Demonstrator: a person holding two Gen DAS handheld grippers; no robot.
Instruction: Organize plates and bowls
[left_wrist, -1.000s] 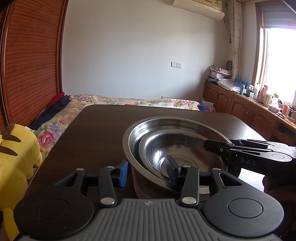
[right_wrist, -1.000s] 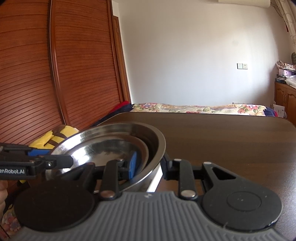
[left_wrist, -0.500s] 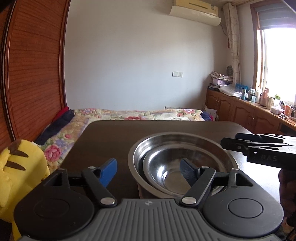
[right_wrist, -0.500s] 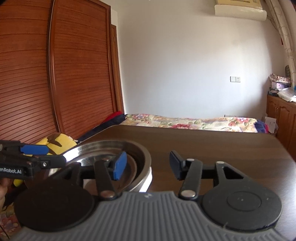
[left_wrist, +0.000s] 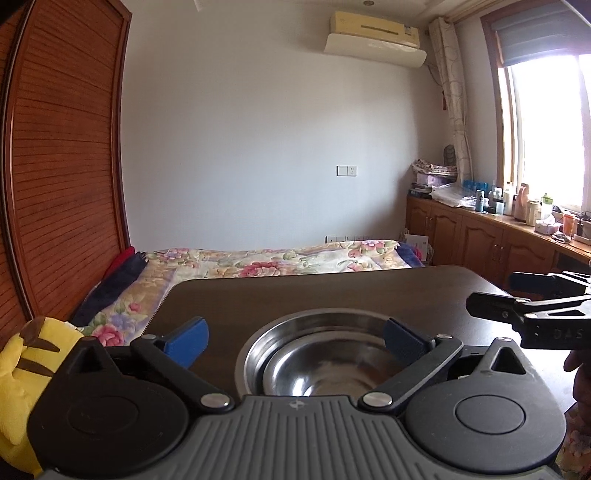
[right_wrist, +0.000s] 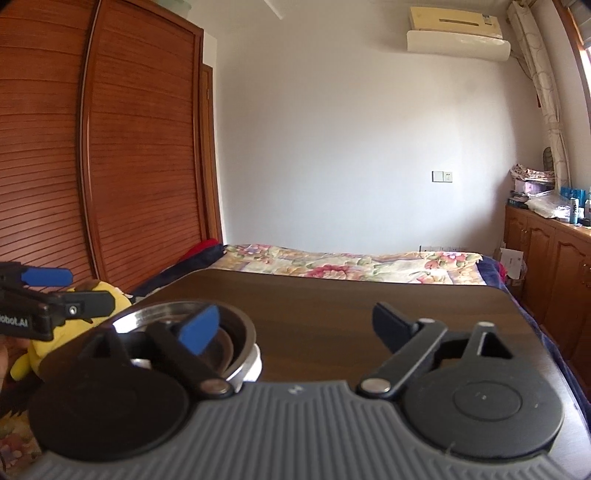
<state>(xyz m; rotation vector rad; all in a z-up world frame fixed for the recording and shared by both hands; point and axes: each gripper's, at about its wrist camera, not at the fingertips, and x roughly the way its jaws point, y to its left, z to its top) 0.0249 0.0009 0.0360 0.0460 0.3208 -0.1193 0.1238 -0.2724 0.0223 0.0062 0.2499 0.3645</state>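
Your left hand-held gripper (left_wrist: 295, 338) is spread wide with nothing between its fingers: the blue-padded left finger (left_wrist: 186, 338) sits above bare desk (left_wrist: 332, 291), and the right finger (left_wrist: 400, 338) hangs over the right rim of the steel bowls (left_wrist: 317, 354). Neither pad touches the metal as far as the left wrist view shows. Those bowls are nested, a smaller bowl (left_wrist: 325, 373) sitting inside the larger one, and the stack rests on the dark desk at its near side, directly in front of your left hand-held gripper.

Your right hand-held gripper (right_wrist: 295, 326) is also wide open and empty. In the right wrist view its blue-padded finger (right_wrist: 199, 328) crosses in front of the bowl stack (right_wrist: 236, 332), while the black finger (right_wrist: 391, 326) is over bare desk well to the right of it. Under the outer bowl a pale rim (right_wrist: 253, 363) shows, though you cannot tell what it belongs to.

Each gripper appears at the edge of the other's view, held level beside the stack. A yellow plush toy (left_wrist: 22, 365) sits off the desk's left edge, and a bed with a floral cover (left_wrist: 280, 260) lies beyond the far end
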